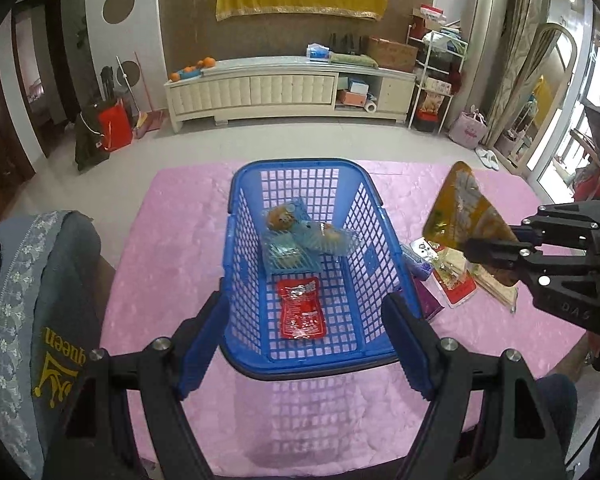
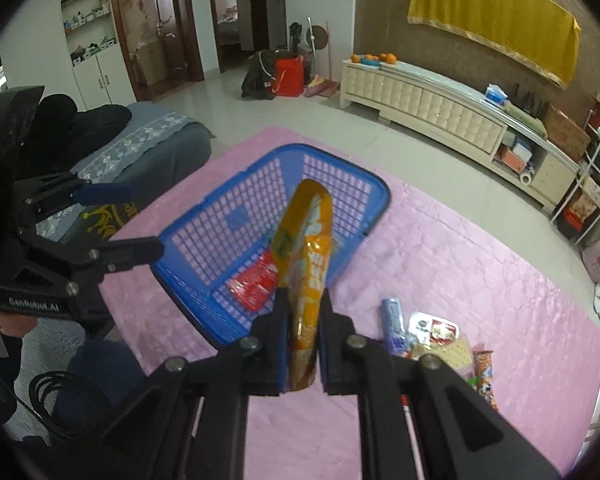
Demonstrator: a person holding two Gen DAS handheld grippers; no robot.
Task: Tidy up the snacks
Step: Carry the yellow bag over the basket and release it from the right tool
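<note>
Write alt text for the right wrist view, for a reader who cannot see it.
The right tongs are shut on an orange snack packet, held up above a pink-covered table. Behind it stands a blue mesh basket holding a red packet; more snacks lie on the cloth at right, and the open left tongs hover at left.

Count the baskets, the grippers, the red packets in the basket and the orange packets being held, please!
Baskets: 1, the blue basket
Grippers: 2, the left gripper open, the right gripper shut
Red packets in the basket: 1, the red packet
Orange packets held: 1, the orange packet
Total: 5
</note>
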